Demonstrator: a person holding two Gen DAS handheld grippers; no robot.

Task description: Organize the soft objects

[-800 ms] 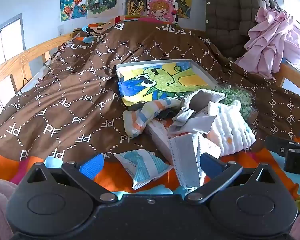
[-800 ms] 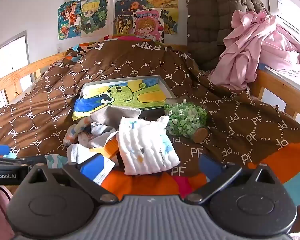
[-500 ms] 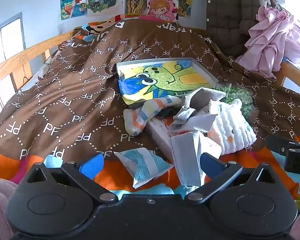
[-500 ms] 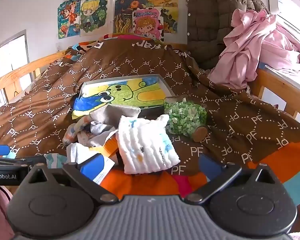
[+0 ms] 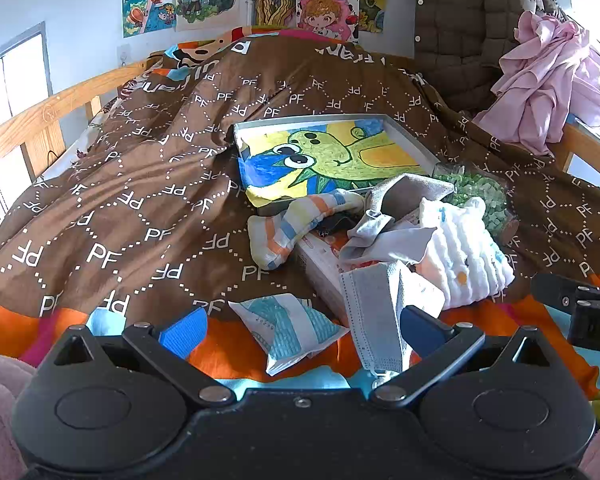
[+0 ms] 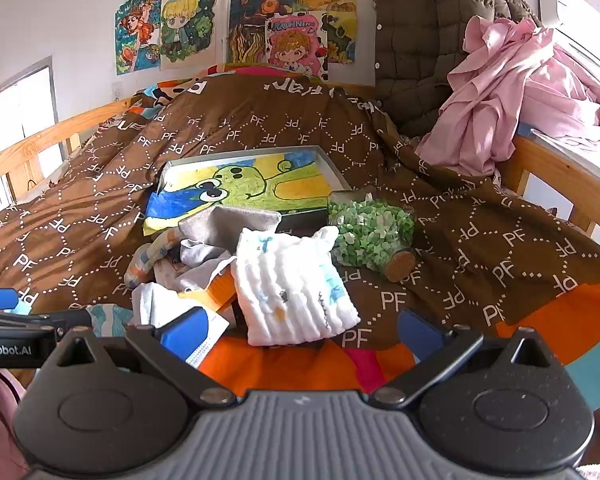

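A pile of soft things lies on the brown bed cover: a striped sock (image 5: 296,226), grey cloth (image 5: 396,224), a grey face mask (image 5: 374,312), a white ribbed cloth (image 5: 466,258) (image 6: 290,286) and a teal-and-white packet (image 5: 290,326). A shallow grey tray (image 5: 410,136) (image 6: 328,166) with a frog drawing lies behind them. My left gripper (image 5: 302,330) is open and empty, low over the packet and mask. My right gripper (image 6: 300,330) is open and empty, just short of the white cloth.
A corked jar of green bits (image 6: 370,236) lies on its side right of the pile. A flat box (image 5: 320,264) lies under the cloths. Wooden bed rails (image 5: 32,120) run along both sides. Pink clothes (image 6: 512,96) and a brown jacket (image 6: 416,40) hang at the back right.
Both views have shifted very slightly; the pile and both open grippers stay as they were.
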